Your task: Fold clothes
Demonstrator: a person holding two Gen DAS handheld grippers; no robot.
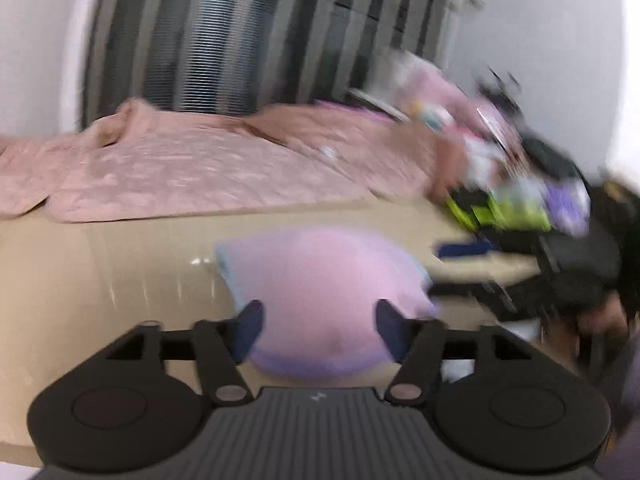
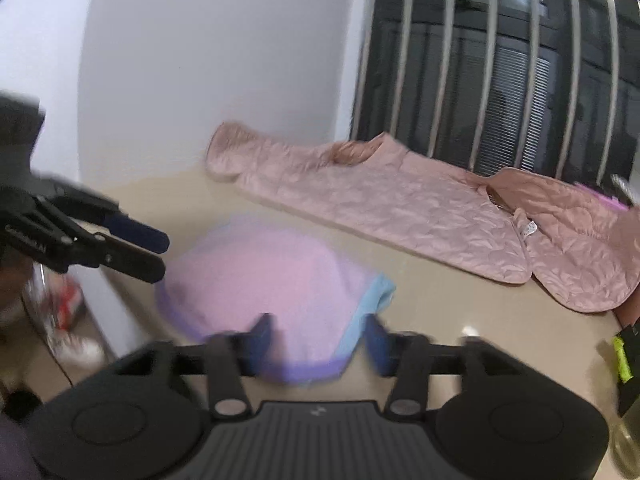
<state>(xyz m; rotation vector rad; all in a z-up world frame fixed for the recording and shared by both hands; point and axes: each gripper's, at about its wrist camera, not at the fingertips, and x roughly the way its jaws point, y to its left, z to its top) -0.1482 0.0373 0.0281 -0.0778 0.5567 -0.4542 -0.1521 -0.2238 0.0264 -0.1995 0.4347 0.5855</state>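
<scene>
A small pink garment (image 2: pixel 272 276), soft, light and floppy, lies folded on the beige table (image 2: pixel 420 320) at lower centre. Both the left gripper (image 1: pixel 318 330) and right gripper (image 2: pixel 320 344) hover with jaws open, holding nothing. Its hemmed edges look best to pinch.

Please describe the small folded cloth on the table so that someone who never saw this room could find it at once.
Start at the beige table below the barred window. A large quilted pink jacket lies spread along its far side; nearer the front edge, apart from it, sits the small folded garment. It is smooth pale pink with purple and light blue edges, much smaller than the jacket.
</scene>
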